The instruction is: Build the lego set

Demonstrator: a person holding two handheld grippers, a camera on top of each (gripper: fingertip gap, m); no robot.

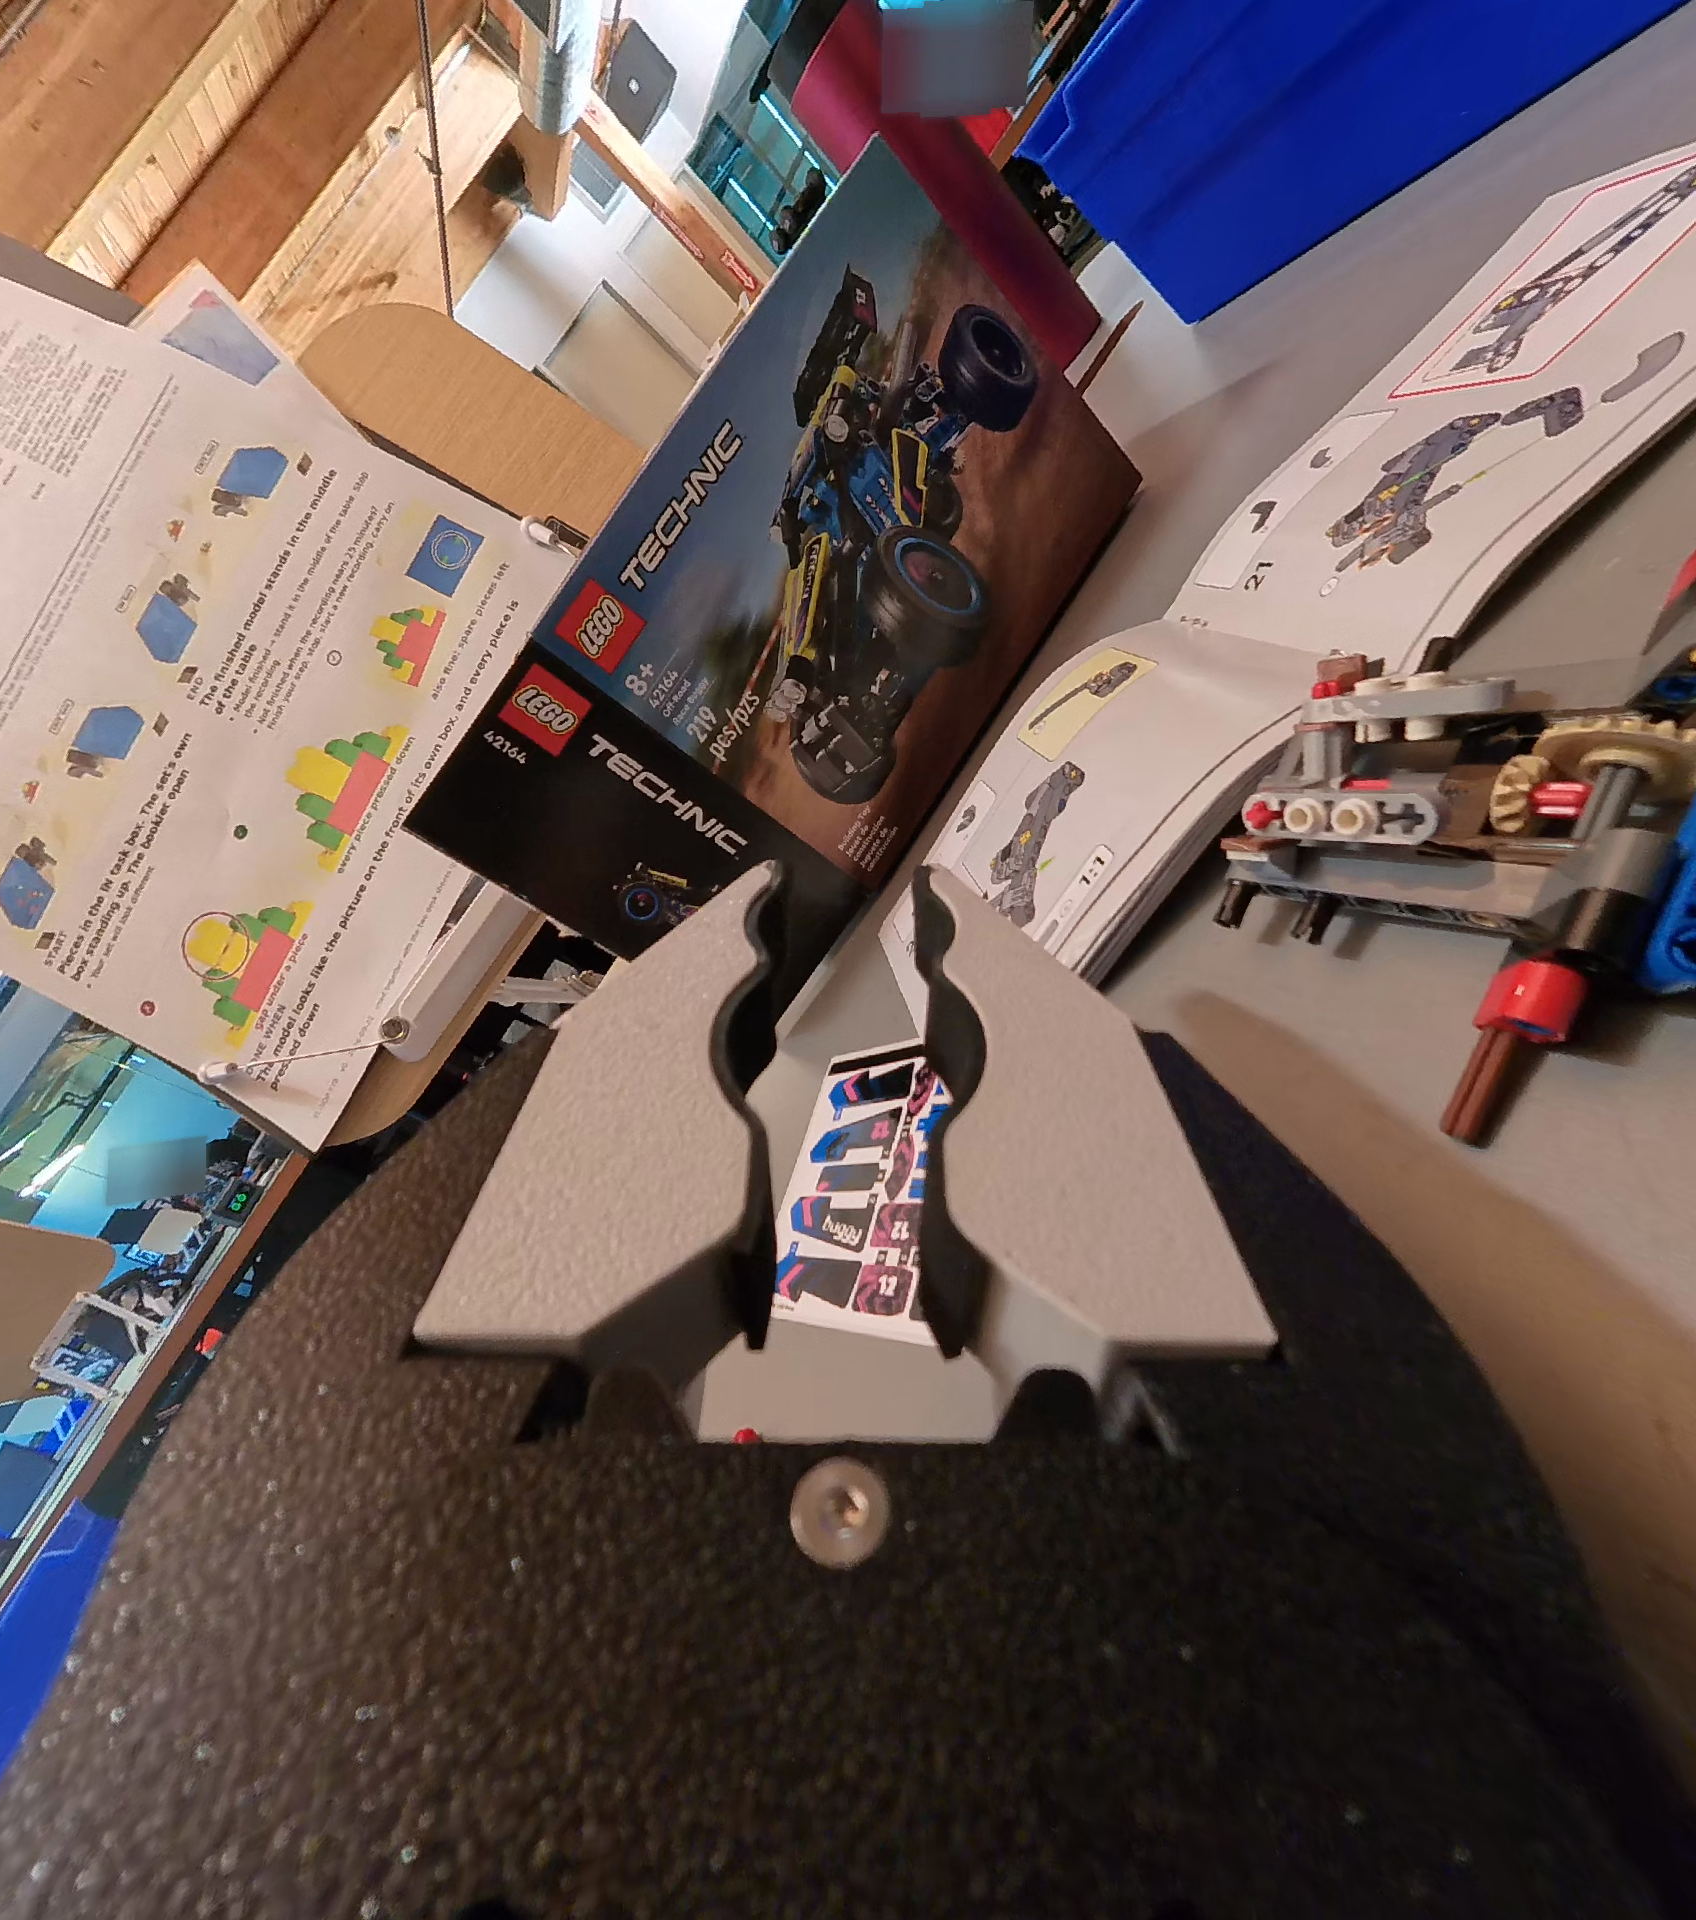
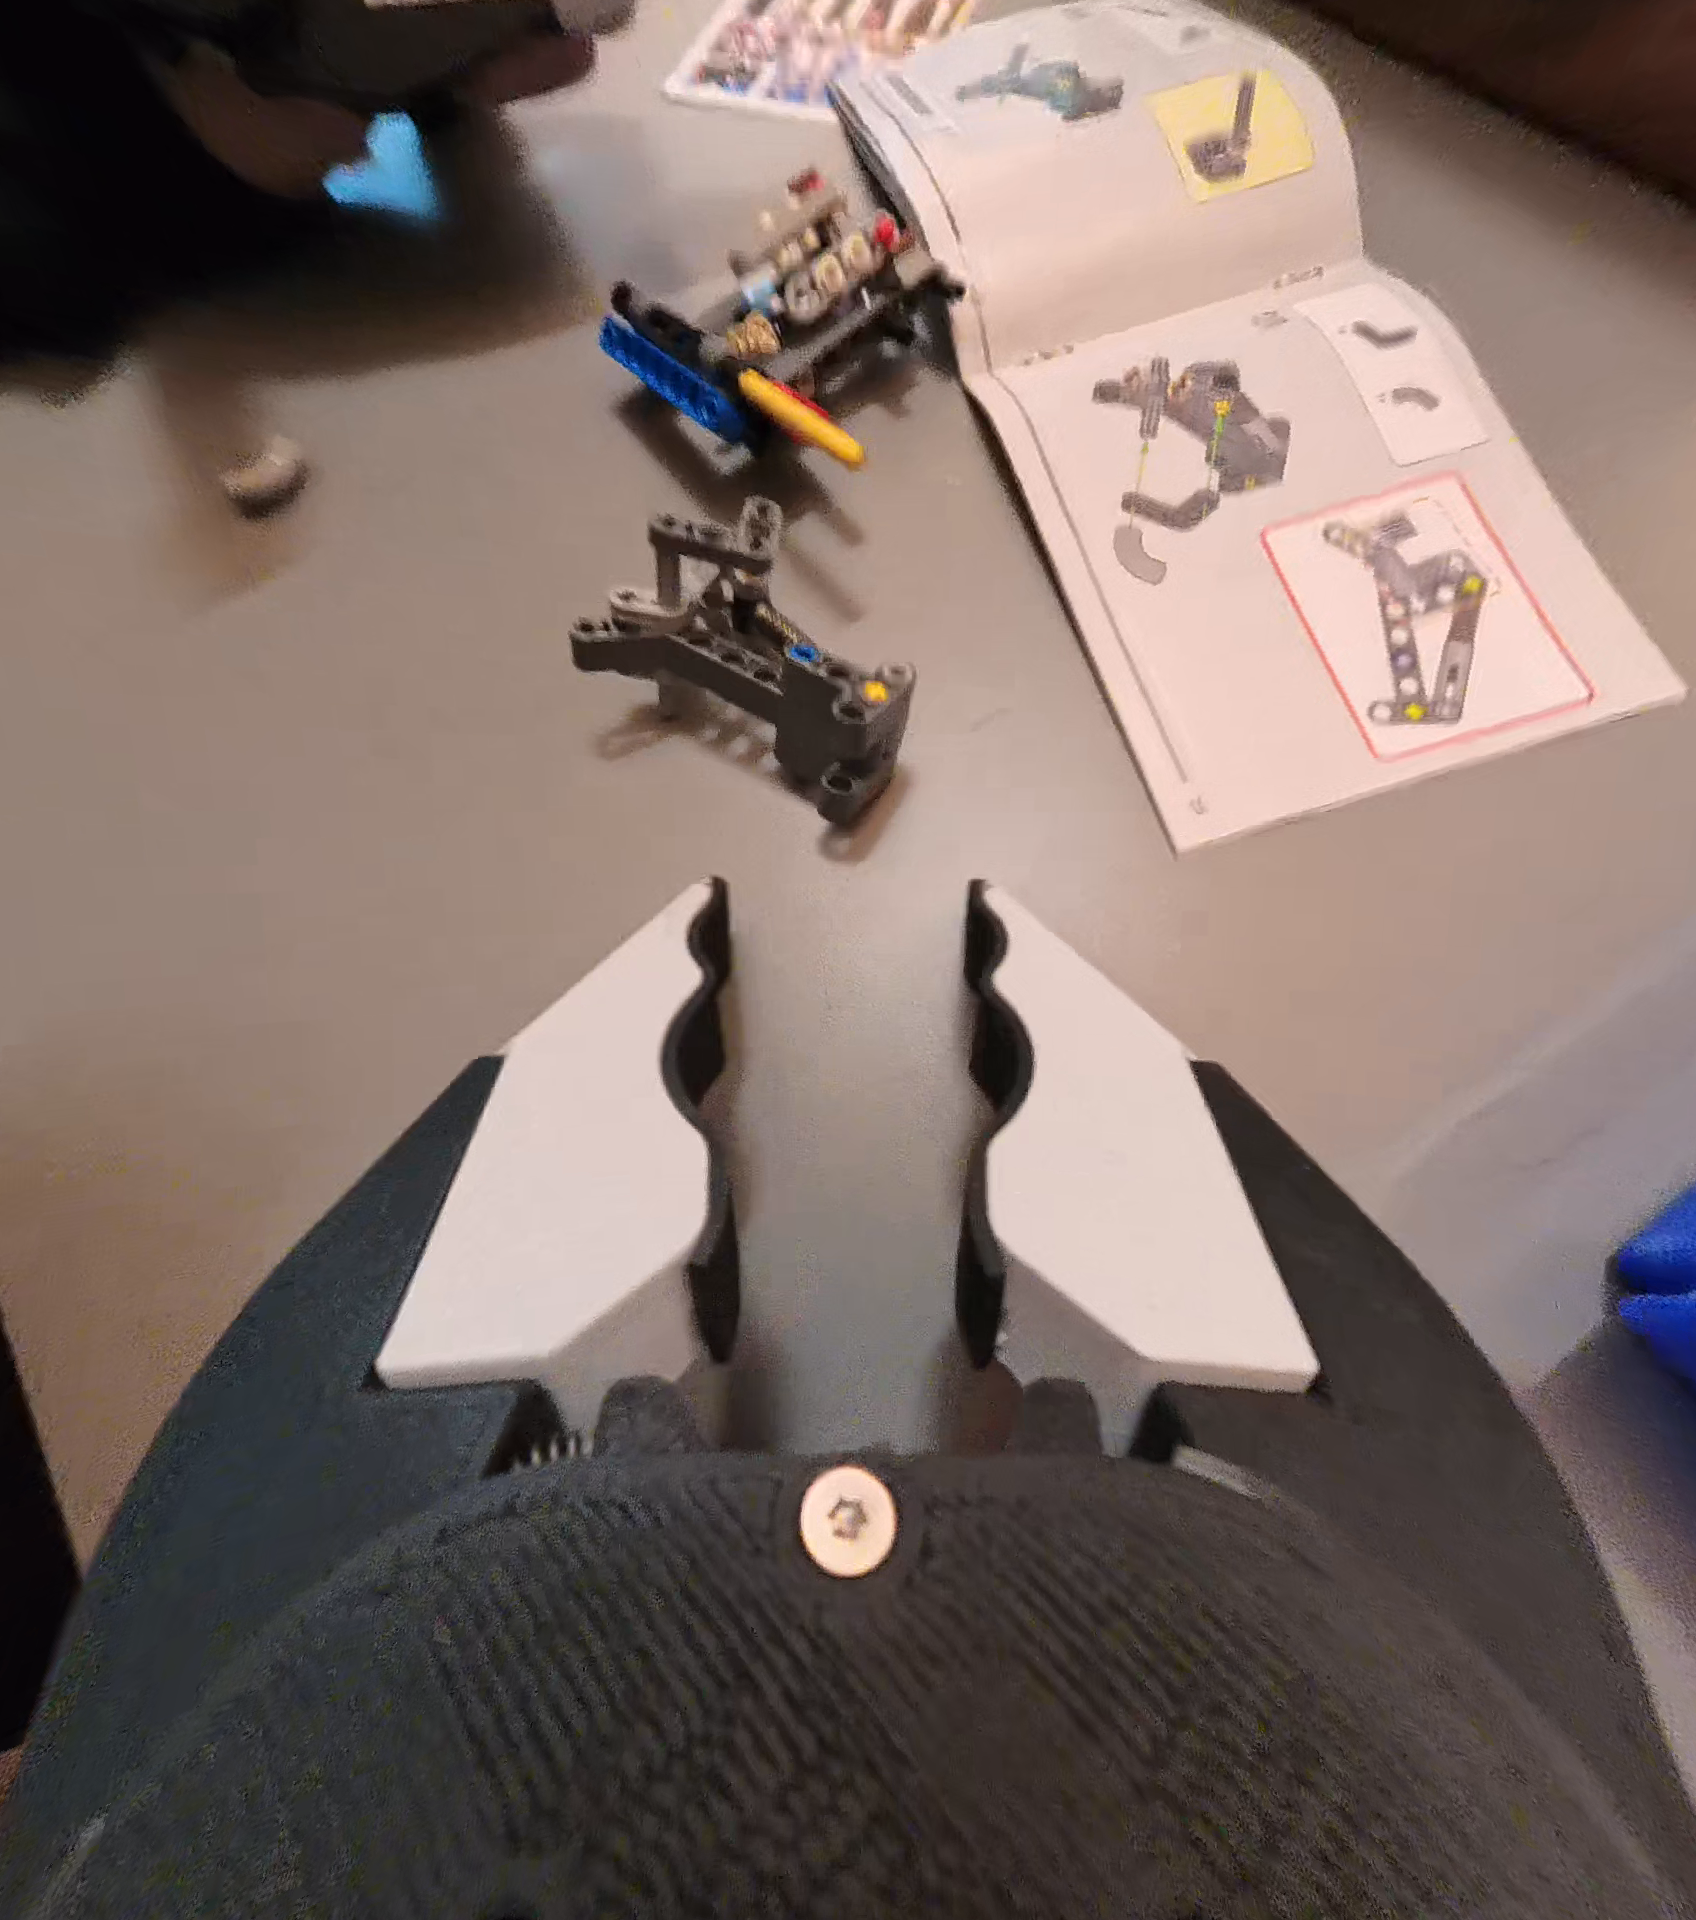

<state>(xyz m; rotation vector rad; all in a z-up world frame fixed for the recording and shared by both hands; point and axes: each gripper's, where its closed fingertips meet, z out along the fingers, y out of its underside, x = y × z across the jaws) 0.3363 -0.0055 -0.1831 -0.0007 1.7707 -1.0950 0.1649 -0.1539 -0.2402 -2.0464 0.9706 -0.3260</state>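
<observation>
Right gripper (image 2: 844,904) spread wide, left gripper (image 1: 849,894) narrowly parted, both empty above the table (image 2: 200,831).

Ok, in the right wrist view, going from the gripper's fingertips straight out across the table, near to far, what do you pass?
right gripper → dark grey lego frame → blue-and-yellow lego chassis → sticker sheet at the far edge.
</observation>
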